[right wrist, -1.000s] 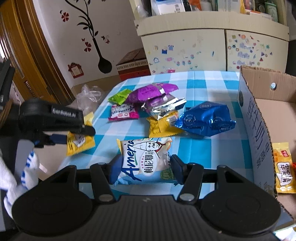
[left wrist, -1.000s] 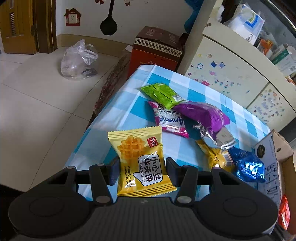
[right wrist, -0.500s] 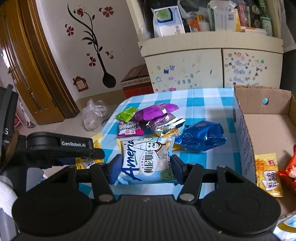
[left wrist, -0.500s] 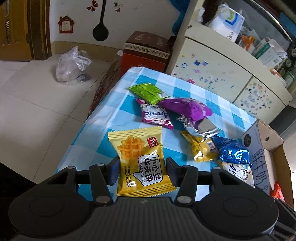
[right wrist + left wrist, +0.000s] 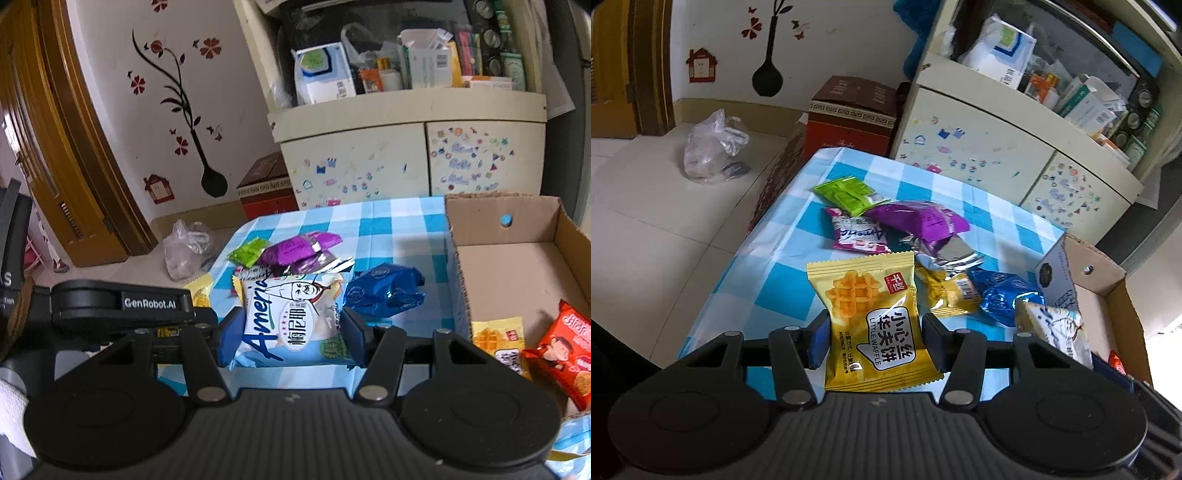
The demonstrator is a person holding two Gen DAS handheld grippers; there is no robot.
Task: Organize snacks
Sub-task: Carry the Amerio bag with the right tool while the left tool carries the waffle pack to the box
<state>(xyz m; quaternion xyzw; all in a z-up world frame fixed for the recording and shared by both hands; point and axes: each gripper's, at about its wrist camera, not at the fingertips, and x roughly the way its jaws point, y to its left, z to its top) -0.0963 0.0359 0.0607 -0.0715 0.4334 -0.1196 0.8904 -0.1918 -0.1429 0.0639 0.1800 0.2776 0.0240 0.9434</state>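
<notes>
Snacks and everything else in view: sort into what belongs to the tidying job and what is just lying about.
Job:
- yellow waffle packet, in left gripper
- pale blue snack packet, in right gripper
- open cardboard box
- purple foil packet
- blue foil packet
- green packet

Lying about:
- clear plastic bag
- red-brown carton

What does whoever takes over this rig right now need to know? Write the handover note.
Left gripper: shut on the yellow waffle packet, held above the table.
Right gripper: shut on the white-and-blue packet, also lifted.
Cardboard box, on the table's right: already holds another yellow waffle packet and a red packet.
On the checked tablecloth: green, pink-and-white, purple, silver, small yellow and blue packets.
Left to do: drop both held packets in the box, then clear the rest.
</notes>
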